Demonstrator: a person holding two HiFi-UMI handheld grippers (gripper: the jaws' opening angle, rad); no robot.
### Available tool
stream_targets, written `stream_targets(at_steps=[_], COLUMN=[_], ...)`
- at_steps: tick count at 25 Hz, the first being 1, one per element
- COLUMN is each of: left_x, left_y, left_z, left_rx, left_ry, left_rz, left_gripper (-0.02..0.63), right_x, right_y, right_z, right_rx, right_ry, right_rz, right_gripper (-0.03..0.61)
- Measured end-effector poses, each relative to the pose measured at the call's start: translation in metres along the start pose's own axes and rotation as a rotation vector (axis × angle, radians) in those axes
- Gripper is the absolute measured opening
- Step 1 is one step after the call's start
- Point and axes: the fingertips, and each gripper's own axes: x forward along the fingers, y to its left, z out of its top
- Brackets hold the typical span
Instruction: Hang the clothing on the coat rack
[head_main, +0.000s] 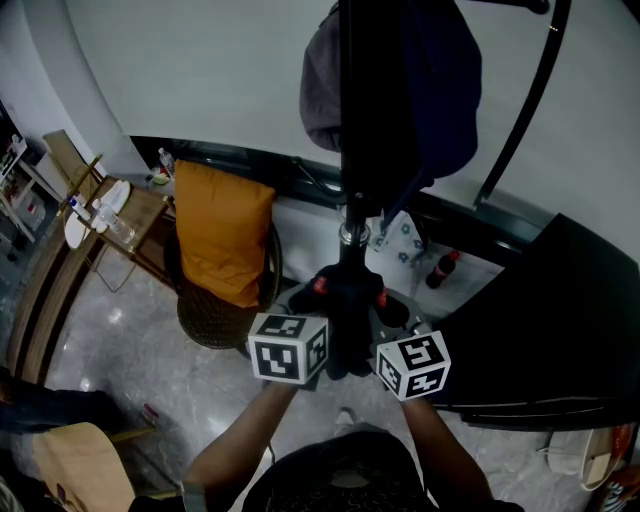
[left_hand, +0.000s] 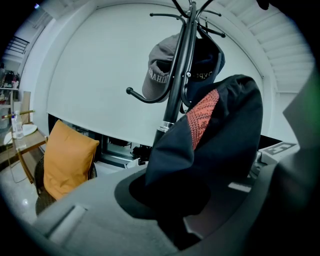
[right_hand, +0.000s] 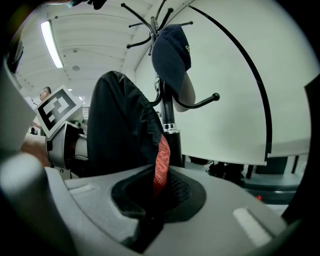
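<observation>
One garment (left_hand: 225, 135): dark, with a red patterned strip (right_hand: 161, 160), bunched between both grippers just in front of the coat rack (left_hand: 176, 85).
Left gripper (left_hand: 170, 202): jaws clamped on the garment's dark cloth.
Right gripper (right_hand: 149, 202): jaws clamped on the garment at the red patterned strip.
Rack's load: grey cap (left_hand: 156, 74) and navy cap (right_hand: 170, 52) hang on its hooks.
Beyond: orange cushion (head_main: 220, 235) on a wicker chair (head_main: 215, 325), left of the rack.

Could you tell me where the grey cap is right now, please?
The grey cap hangs on the coat rack, left of its pole in the left gripper view, beside the navy cap.
</observation>
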Motion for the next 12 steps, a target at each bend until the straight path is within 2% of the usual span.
stream_targets(at_steps=[12], left_x=[-0.0026], left_y=[-0.0032], left_z=[-0.0073], left_rx=[0.002], left_ry=[0.011], left_rz=[-0.008], left_gripper=[0.035], right_x=[-0.0034], right_y=[0.0054], right_z=[-0.0095], right_rx=[-0.007], right_ry=[0.020], right_rz=[0.001], right_gripper=[0.026])
